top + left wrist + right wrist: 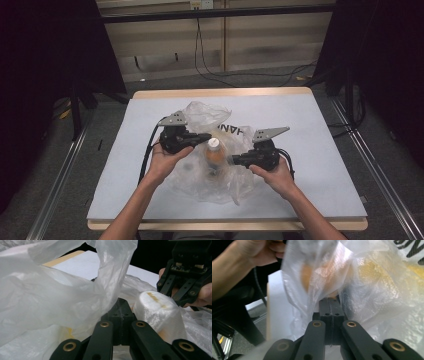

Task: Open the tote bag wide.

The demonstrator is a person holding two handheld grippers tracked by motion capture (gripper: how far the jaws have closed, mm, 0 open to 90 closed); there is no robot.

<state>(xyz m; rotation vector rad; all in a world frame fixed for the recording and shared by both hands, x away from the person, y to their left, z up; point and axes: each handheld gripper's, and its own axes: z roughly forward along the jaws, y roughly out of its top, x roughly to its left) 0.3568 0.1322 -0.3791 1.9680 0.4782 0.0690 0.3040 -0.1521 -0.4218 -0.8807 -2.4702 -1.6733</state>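
From the high view, the left gripper [206,137] sits left of centre on the white table [325,165], its jaws drawn together and pinching a fold of the clear plastic bag [210,112], whose crumpled film billows up behind it toward the upper middle. In the left gripper view that film crowds the whole left side and drapes over the closed jaws. At frame centre stands the bottle [214,154], upright inside the bag, with a white cap and orange contents showing dimly through the plastic; black lettering marks the bag just to its right. Further right, the right gripper [234,160] also has its jaws closed on bag film, close beside the bottle.
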